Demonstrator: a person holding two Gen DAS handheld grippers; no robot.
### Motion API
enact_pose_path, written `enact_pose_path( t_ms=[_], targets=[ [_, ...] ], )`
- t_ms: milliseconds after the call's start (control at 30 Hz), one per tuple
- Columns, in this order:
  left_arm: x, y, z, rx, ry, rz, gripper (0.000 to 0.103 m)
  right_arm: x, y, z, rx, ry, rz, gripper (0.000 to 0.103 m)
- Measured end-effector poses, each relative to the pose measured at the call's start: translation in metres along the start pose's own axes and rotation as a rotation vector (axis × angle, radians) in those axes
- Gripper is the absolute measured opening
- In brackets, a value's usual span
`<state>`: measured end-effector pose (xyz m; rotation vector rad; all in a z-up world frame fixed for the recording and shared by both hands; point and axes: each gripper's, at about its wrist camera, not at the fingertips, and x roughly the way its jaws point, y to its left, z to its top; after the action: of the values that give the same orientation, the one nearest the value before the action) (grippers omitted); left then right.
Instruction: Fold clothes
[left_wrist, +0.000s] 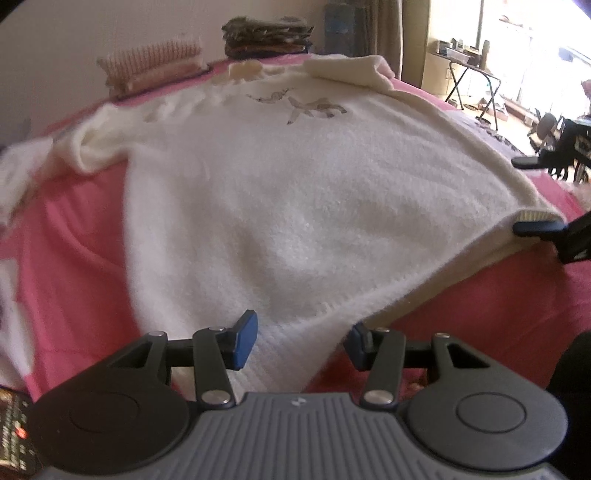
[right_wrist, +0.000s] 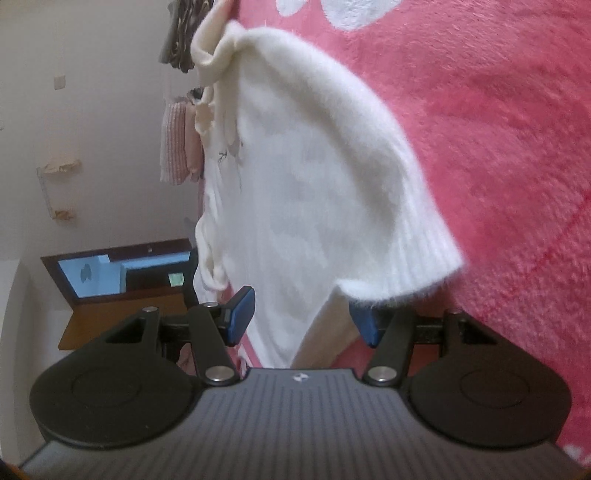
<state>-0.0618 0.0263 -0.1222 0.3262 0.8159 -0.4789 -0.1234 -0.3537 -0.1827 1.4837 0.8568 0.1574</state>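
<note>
Fluffy cream-white sweater (left_wrist: 258, 192), spread front-up over the pink bed cover, small grey-brown motif (left_wrist: 314, 107) on the chest, ribbed hem corners raised off the cover, one sleeve (left_wrist: 22, 173) bunched out to the side

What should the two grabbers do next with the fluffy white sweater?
Probably close both sets of fingers on the hem. The left gripper and right gripper are both open, each with a bottom corner of the white sweater lying between its fingers on the pink blanket. Gripped there, the hem could be lifted toward the collar.
</note>
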Motion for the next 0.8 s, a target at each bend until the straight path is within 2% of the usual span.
enact_pose_path(
  t_ms=[200, 267, 333, 433, 500, 533, 567, 733, 800],
  targets=[
    [-0.002, -0.011, -0.004, 0.1, -0.081, 0.07, 0.05, 0.019, 0.005, -0.013, -0.002, 0.013, -0.031, 0.056],
    [-0.001, -0.01, -0.004, 0.105, -0.089, 0.063, 0.039, 0.025, 0.007, -0.014, -0.005, 0.007, -0.045, 0.054],
    [-0.001, -0.01, -0.005, 0.114, -0.095, 0.055, 0.034, 0.029, 0.007, -0.015, -0.002, -0.002, -0.055, 0.042],
    [0.002, -0.014, -0.008, 0.157, -0.097, 0.059, 0.034, 0.034, 0.005, -0.017, 0.001, -0.005, -0.069, 0.023],
    [0.003, -0.016, -0.008, 0.185, -0.11, 0.072, 0.021, 0.038, 0.004, -0.017, 0.001, -0.006, -0.08, 0.012],
    [0.003, -0.017, -0.005, 0.192, -0.121, 0.081, 0.009, 0.04, 0.004, -0.016, -0.003, -0.01, -0.08, 0.006],
    [0.003, -0.017, -0.003, 0.199, -0.132, 0.09, 0.006, 0.042, 0.005, -0.016, -0.009, -0.014, -0.079, 0.003],
    [-0.002, -0.017, 0.031, 0.331, -0.313, 0.313, 0.004, 0.045, 0.054, -0.004, -0.217, -0.061, 0.033, 0.0],
    [-0.009, -0.018, 0.038, 0.372, -0.365, 0.361, 0.003, 0.046, 0.076, 0.002, -0.31, -0.082, 0.084, 0.0]
  ],
)
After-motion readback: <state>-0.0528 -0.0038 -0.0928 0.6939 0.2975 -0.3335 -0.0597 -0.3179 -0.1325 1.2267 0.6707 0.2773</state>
